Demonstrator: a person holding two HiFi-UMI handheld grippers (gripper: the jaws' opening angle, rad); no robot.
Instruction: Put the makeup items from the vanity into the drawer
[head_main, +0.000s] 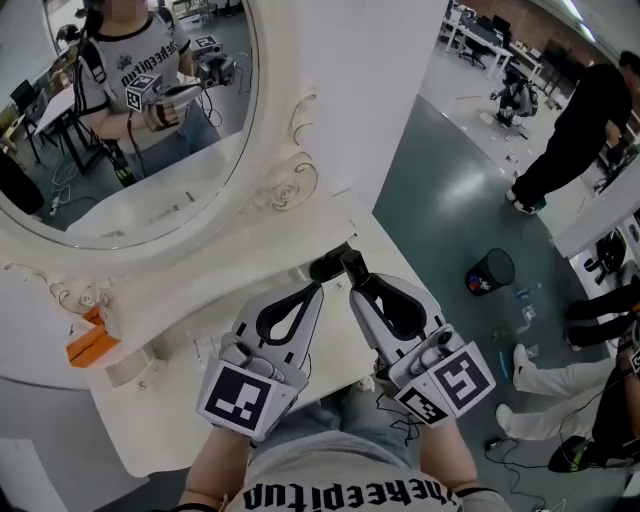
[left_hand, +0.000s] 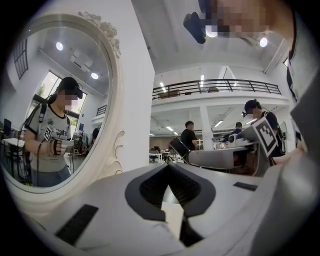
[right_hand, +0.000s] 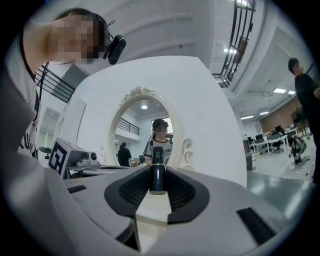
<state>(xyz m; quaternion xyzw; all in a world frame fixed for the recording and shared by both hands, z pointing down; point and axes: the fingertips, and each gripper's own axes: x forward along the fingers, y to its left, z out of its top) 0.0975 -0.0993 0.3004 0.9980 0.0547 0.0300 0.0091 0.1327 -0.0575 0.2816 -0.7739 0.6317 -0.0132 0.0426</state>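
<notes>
Dark tube (right_hand: 157, 181) (upright) clamped in right claw (right_hand: 158, 171).

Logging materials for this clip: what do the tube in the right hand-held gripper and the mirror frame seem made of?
The tube: dark glossy shell with a gold band, probably plastic with a metallic ring; the sheen suggests it. The mirror frame: cream, carved scrolls, smooth paint; painted wood or moulded resin, can't tell which.

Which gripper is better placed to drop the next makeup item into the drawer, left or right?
Right. The right gripper is shut on a dark makeup tube. The left gripper is shut with nothing between its jaws, so it would probably need to pick something up first.
</notes>
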